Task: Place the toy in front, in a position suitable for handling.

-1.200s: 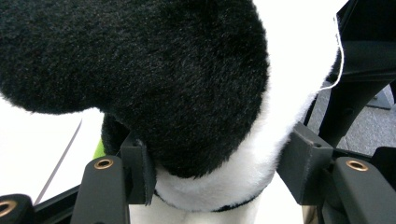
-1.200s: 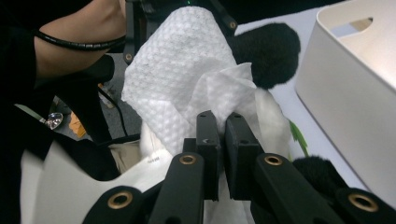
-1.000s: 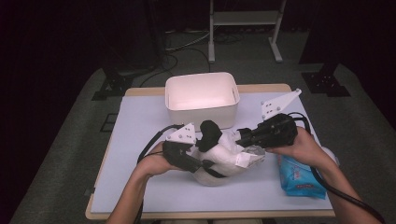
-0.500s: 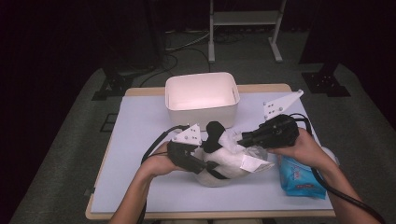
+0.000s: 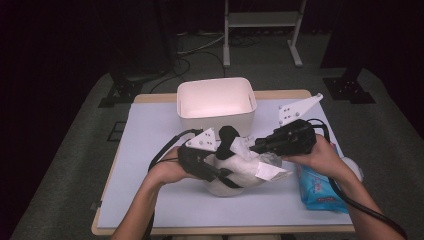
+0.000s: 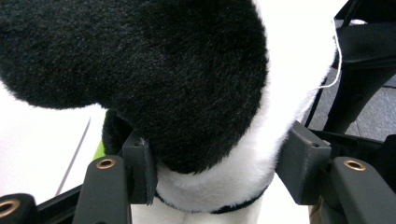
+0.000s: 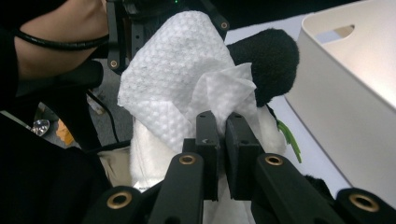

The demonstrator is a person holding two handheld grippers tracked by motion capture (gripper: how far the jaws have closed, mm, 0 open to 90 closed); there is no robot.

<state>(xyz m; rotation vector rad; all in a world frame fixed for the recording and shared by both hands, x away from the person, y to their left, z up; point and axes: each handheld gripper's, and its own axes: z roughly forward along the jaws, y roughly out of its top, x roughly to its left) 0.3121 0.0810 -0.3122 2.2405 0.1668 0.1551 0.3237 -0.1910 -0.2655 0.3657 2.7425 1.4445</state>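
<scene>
- From up high: a black and white plush toy (image 5: 232, 167) lies in the middle of the table (image 5: 150, 125), in front of the white tub (image 5: 216, 102). The left gripper (image 5: 220, 172) holds it from the left side. The right gripper (image 5: 252, 146) comes in from the right with a white wipe (image 5: 242, 147) pressed on the toy's top. A blue wipe pack (image 5: 315, 187) lies by the right arm. Since a moment ago the toy has tipped a bit more upright and the left hand has slid in a little.
- Left gripper view: the toy (image 6: 187, 93) sits between the pads (image 6: 301, 163), which squeeze its fur. It is gripped, not dropped.
- Right gripper view: the right gripper (image 7: 223, 123) is shut tight on the wipe (image 7: 187, 79), which drapes over the toy (image 7: 273, 58) near the tub (image 7: 355, 88).
- I think the toy is being wiped clean, and turning it shows a new spot to rub.
</scene>
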